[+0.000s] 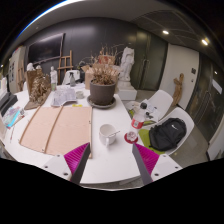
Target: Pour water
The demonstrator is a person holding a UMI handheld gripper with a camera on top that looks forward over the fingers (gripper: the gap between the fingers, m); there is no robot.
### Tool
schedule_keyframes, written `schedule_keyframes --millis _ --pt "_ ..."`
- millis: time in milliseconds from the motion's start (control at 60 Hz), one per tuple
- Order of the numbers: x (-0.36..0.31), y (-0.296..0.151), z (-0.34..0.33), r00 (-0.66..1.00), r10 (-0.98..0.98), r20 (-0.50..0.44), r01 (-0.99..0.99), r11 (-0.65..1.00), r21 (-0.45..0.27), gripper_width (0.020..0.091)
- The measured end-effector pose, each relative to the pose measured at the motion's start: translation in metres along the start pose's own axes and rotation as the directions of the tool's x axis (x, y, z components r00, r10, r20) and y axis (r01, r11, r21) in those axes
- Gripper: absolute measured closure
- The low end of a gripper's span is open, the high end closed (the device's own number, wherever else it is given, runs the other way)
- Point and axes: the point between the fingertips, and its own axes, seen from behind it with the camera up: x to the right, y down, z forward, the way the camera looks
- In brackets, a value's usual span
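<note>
Fingers of the hand-held gripper [112,162] stand spread apart above a white rectangular table [108,168], their magenta pads [76,155] facing inward and pinching nothing. Left to right: blue-and-white items lie at the table's far left edge, too small to identify; a large flat tan board [57,128] covers the left part of the tabletop, just ahead of the left finger; a brown round plant pot [102,93] holding dry branches stands farther back, near the middle; a small white ceramic mug [108,133] rests on the table just beyond the gap between the fingers, touching neither; a small pink-lidded bottle [131,136] sits just right of the mug, ahead of the right finger; a black backpack [168,133] lies on a green surface at the right. Whether the mug holds water cannot be told.
</note>
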Motion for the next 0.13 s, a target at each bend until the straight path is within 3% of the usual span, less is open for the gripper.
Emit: schedule_keyframes --millis 133 --pt "0.0043 -0.0089 -0.0047 0.996 -0.077 -0.035 0.078 0.996 0.036 0.0249"
